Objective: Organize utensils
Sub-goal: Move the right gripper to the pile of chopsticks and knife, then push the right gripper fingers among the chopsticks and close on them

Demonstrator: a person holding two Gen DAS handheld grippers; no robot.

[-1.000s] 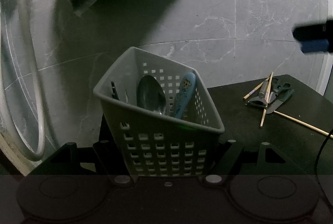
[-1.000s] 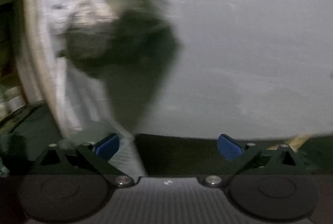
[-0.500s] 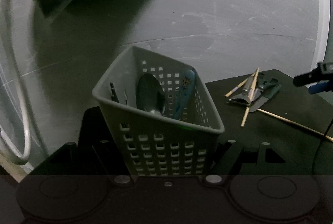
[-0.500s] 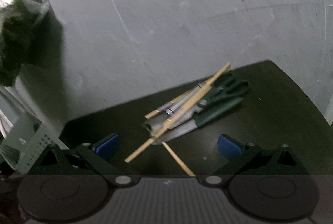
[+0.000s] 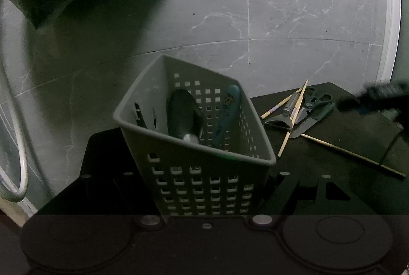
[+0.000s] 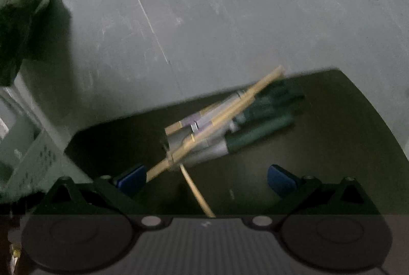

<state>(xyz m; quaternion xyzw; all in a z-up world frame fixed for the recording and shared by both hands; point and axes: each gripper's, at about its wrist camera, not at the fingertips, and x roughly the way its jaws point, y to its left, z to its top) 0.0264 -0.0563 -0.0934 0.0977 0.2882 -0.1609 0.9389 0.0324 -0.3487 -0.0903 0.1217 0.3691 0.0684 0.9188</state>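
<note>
2 utensils and some darker pieces already stand in the grey perforated basket (image 5: 194,147) that fills the left wrist view: a metal spoon (image 5: 184,119), a blue-handled utensil (image 5: 227,114) and slim black handles (image 5: 140,117) against the near wall. The left gripper (image 5: 204,198) is clamped on this basket, which sits tilted between its arms; a slack hold could let it tip further and spill what is in it. To the right on the black mat (image 5: 332,155) lie the leftovers, well apart from the basket: crossed chopsticks (image 5: 294,119), a peeler (image 5: 281,121), green-handled scissors (image 5: 317,100), a knife (image 5: 310,121) and 1 stray chopstick (image 5: 352,156). The right gripper (image 5: 378,96) shows there as a dark blur above the mat's far edge. In the right wrist view its blue pads (image 6: 130,179) stand wide apart with nothing between them, hovering over the blurred pile (image 6: 219,132). The pieces overlap, so a closing grip could catch 2 things at once, or flick a thin chopstick (image 6: 196,192) off the mat; the knife blade (image 6: 204,149) underneath could slide out sideways.
</note>
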